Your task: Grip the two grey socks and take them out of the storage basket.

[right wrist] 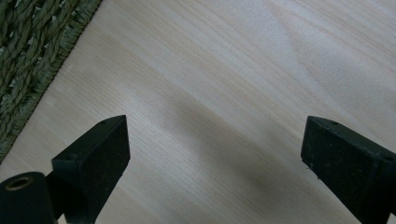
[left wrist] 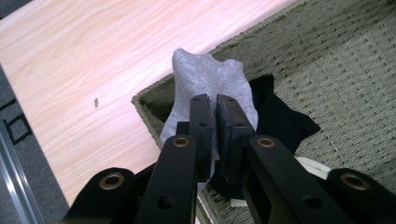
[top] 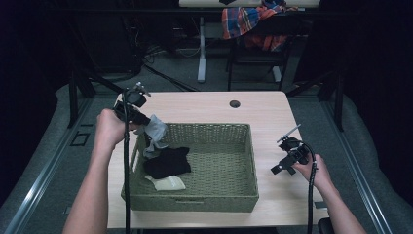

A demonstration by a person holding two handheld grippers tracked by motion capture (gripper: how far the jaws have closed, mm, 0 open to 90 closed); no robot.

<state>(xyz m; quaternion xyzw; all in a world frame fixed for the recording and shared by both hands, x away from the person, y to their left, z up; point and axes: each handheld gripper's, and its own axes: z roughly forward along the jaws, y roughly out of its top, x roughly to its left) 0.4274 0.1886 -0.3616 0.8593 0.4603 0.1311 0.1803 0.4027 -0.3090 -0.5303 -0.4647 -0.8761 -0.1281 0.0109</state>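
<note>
- pinching a grey cloth (top: pixel 157 130), the left gripper (top: pixel 141 123) sits at about 9 o'clock of the table (top: pixel 204 105), over the far-left corner of the woven basket (top: pixel 229 195); in the left gripper view its jaws are drawn in narrow on the fabric (left wrist: pixel 205 79), with only a thin slot between them.
- the grey cloth hangs from those jaws over the basket's far-left rim; its long axis runs roughly 12 to 6 o'clock in the high view, the lower end drooping toward the black cloth (top: pixel 168 162) inside the basket.
- in the left gripper view the grey cloth stands up past the jaw tips, its lumpy free end pointing to 12 o'clock, with the black cloth (left wrist: pixel 280 116) just behind it at 3 o'clock and the basket's corner (left wrist: pixel 144 105) under it.
- the black cloth lies on the basket floor in the left half, and a pale cream piece (top: pixel 168 183) lies just at its 6 o'clock side, touching or nearly so.
- the right gripper (top: pixel 282 165) is at about 4 o'clock of the table, well apart from the basket's right wall, held in the person's right hand (top: pixel 314 173).
- in the right gripper view its jaws stand wide apart over bare wood (right wrist: pixel 224 93), holding nothing; the basket's woven edge (right wrist: pixel 32 56) shows at 10 o'clock.
- the left hand (top: pixel 108 129) grips the left gripper's handle beside the table's left edge.
</note>
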